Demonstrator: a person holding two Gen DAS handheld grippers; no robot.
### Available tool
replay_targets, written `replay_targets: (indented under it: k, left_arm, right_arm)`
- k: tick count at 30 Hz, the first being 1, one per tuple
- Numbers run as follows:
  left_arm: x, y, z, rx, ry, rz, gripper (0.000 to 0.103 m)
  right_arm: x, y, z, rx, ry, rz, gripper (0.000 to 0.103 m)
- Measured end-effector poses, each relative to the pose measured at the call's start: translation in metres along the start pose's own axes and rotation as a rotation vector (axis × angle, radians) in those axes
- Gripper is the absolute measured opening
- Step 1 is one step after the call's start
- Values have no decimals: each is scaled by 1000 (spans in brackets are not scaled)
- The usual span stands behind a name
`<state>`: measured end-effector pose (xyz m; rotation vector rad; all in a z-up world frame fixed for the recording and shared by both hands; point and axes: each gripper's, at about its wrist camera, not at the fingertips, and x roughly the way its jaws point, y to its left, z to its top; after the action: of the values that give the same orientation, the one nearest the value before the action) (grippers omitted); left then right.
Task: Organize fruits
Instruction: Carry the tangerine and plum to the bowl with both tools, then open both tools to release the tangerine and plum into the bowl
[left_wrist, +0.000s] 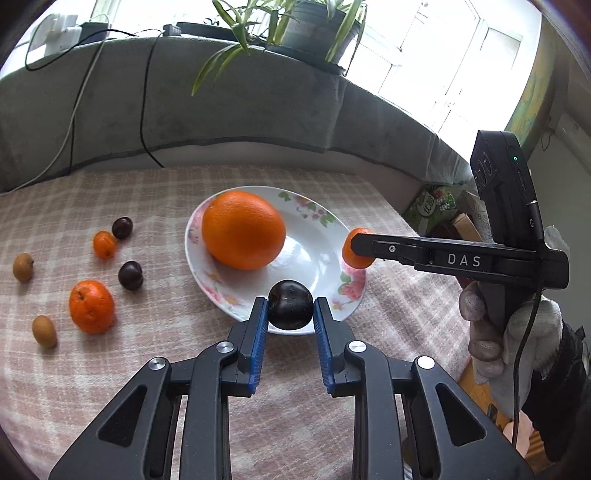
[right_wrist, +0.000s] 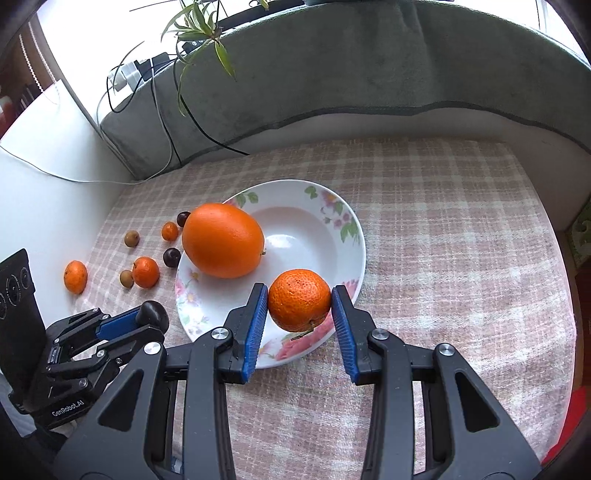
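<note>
Two sets of black, blue-padded tongs each grip a fruit at the near rim of the white floral-rimmed ceramic plate (left_wrist: 314, 254). The left tongs (left_wrist: 290, 314) are clamped on a dark purple round plum (left_wrist: 290, 309), held over the plate's near edge. The right tongs (right_wrist: 299, 314) are closed on a small dimpled orange mandarin (right_wrist: 299, 300), also over the near rim, on the plate's right side. A large smooth orange (left_wrist: 243, 229) sits inside the plate toward its far left. The plate lies on a tabletop covered with a pink-and-cream checked cloth (right_wrist: 443, 240). Left of the plate, loose fruit rests on the cloth: two more dark plums (left_wrist: 130, 275), a medium mandarin (left_wrist: 91, 306), a small orange kumquat (left_wrist: 104, 244) and two brown longans (left_wrist: 44, 331).
</note>
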<state>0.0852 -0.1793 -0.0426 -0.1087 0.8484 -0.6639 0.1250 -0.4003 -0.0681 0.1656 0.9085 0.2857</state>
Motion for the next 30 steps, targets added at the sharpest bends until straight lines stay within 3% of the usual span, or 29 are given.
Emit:
replay_targets:
  k: [17, 19, 21, 23, 25, 30]
  left_arm:
    - [16, -13, 3, 21, 21, 27, 24]
    - [16, -14, 4, 22, 20, 25, 31]
    - [15, -14, 4, 23, 15, 29, 44]
    - [14, -15, 4, 26, 10, 31, 45]
    - [13, -16, 5, 32, 5, 36, 53]
    - [10, -17, 3, 38, -3, 44, 73]
  right_arm:
    - [2, -5, 5, -11, -16, -11, 38]
    - [1, -5, 6, -13, -18, -7, 38]
    - [1, -5, 6, -14, -21, -12, 38]
    - [0, -5, 6, -10, -30, -7, 43]
    - [-3, -7, 7, -3, -48, -8, 61]
    - [-13, -8, 9, 8, -96, 6, 81]
